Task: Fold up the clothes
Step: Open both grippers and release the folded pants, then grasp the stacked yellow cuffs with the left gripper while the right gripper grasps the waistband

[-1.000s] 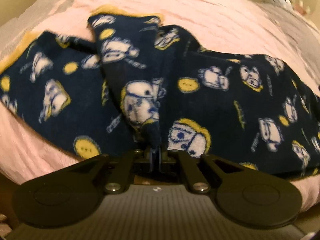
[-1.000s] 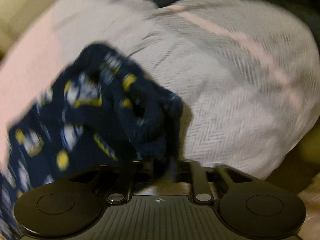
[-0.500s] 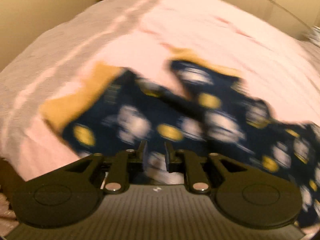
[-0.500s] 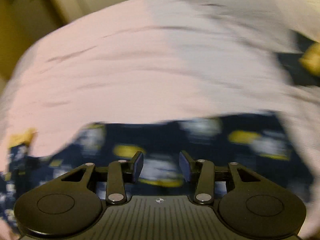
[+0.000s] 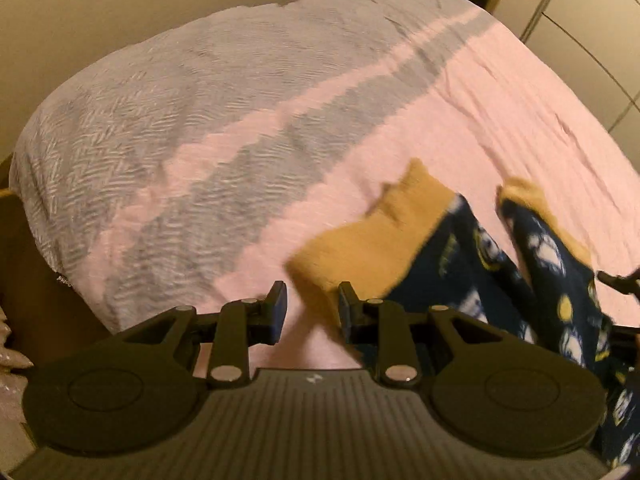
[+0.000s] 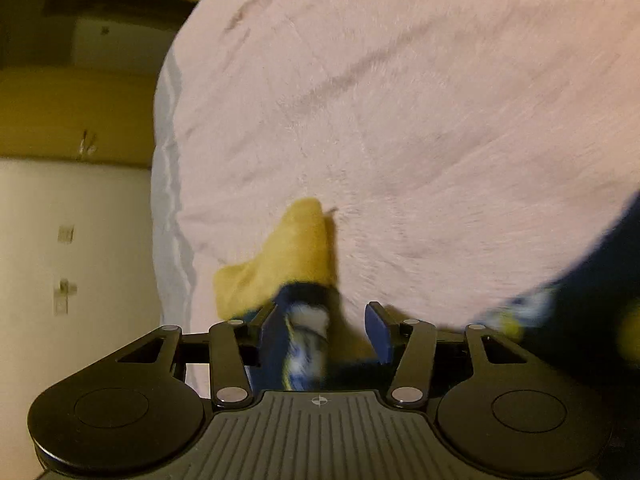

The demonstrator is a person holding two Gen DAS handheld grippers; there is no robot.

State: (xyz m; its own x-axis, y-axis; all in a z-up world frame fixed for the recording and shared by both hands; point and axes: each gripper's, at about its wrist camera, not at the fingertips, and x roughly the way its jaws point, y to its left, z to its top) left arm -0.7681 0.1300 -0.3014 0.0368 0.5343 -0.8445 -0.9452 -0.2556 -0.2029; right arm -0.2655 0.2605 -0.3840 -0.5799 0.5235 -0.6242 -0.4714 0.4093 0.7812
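Pyjama trousers (image 5: 536, 276): we record soft, fuzzy fleece, navy with printed figures; cuffs (image 5: 360, 236) of mustard plush, matt. Blanket (image 5: 168, 128): woven cloth, herringbone ribbing in the grey bands, smoother and faintly napped in the pink. Left gripper (image 5: 310, 312) and right gripper (image 6: 324, 330): we note matt black plastic, ribbed housing, shiny metal pivot pins, blue pads (image 6: 378, 332) of dull finish.

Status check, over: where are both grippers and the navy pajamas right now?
Left gripper open at one yellow cuff. Right gripper open around other cuff. Navy pajamas on pink blanket. Nothing blocking.
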